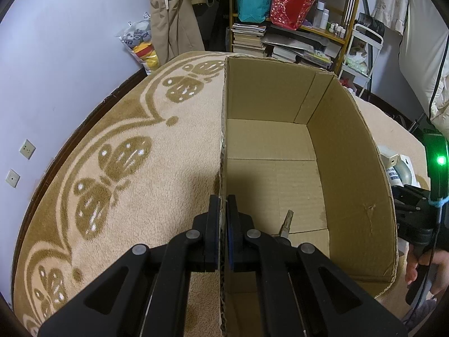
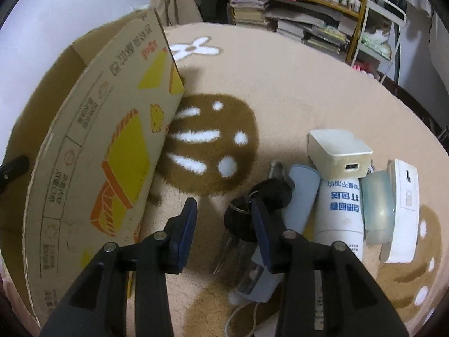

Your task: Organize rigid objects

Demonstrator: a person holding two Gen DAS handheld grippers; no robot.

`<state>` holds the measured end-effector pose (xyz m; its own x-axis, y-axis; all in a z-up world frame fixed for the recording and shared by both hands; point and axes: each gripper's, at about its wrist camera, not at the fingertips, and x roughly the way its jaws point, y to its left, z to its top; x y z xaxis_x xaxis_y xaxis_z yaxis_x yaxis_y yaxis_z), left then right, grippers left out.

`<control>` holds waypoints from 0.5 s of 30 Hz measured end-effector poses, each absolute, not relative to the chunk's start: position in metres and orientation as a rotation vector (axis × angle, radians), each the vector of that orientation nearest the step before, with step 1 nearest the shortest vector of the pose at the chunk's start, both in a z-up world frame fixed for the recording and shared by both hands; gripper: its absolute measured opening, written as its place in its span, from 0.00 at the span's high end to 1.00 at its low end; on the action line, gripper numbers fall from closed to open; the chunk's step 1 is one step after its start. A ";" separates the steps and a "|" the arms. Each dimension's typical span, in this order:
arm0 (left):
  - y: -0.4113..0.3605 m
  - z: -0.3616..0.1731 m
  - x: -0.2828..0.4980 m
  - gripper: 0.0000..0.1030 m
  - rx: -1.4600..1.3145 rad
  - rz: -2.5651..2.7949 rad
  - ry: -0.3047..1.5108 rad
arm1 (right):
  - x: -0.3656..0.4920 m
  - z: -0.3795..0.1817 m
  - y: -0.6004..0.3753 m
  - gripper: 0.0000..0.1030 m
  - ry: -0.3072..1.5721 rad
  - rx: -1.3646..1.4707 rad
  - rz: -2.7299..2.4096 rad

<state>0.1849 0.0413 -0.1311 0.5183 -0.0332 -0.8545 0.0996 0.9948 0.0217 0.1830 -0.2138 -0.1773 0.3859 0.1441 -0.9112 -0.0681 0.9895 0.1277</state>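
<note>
My left gripper is shut on the left wall of an open cardboard box, clamping its edge. A key lies on the box floor near the front. In the right wrist view the box stands at the left with yellow and orange print. My right gripper is open just above the carpet. Its right finger touches a bunch of black-headed keys. Beside them lie a pale blue tube, a white roll with blue print, a cream charger block and a white device.
Everything lies on a beige carpet with brown butterfly patterns. A shelf with books and bags stands behind. The right gripper's body with a green light shows at the right edge of the left wrist view.
</note>
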 end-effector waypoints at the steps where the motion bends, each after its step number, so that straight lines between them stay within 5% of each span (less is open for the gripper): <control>1: 0.041 -0.131 0.185 0.96 0.071 -0.079 1.024 | 0.184 -0.177 -0.212 0.58 1.184 0.059 0.118; 12: 0.040 -0.131 0.185 0.96 0.070 -0.077 1.024 | 0.181 -0.187 -0.214 0.60 1.200 0.043 0.022; 15: 0.040 -0.131 0.185 0.96 0.067 -0.076 1.024 | 0.181 -0.190 -0.214 0.71 1.178 0.031 0.015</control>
<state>0.1846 0.0395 -0.1305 0.5179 -0.0319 -0.8549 0.0949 0.9953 0.0204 0.1812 -0.2140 -0.1896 0.3827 0.0280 -0.9234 0.0041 0.9995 0.0320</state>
